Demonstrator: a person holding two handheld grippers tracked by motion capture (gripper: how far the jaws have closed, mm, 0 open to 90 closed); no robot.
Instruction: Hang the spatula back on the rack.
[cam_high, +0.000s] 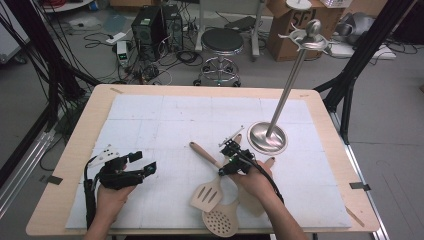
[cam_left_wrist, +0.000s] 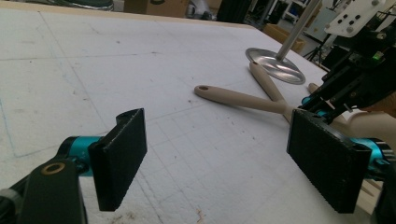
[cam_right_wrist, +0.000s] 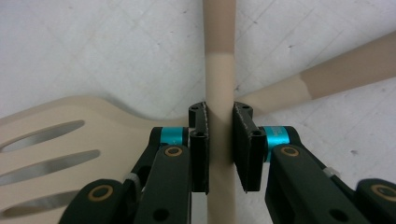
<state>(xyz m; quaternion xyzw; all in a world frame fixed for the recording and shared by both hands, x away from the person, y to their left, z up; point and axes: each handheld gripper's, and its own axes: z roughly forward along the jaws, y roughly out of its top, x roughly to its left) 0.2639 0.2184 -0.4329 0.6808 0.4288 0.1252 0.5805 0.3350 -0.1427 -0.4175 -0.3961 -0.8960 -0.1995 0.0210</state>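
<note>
Right gripper view shows my right gripper (cam_right_wrist: 220, 140) with its jaws clamped on the beige handle of a slender beige utensil (cam_right_wrist: 219, 70) (its head is hidden under my hand), while a beige slotted spatula (cam_right_wrist: 56, 140) lies to the left of the jaws and a second beige handle (cam_right_wrist: 345, 70) angles off to the right. From the high view, I see that grip near the middle of the white foam-covered counter (cam_high: 150, 125), just in front of the round steel base of a tall metal stand (cam_high: 267, 137), with a beige perforated skimmer (cam_high: 220, 220) lying nearer to me. My left gripper (cam_high: 142, 162) rests well apart on the left, its jaws wide apart with nothing between them.
</note>
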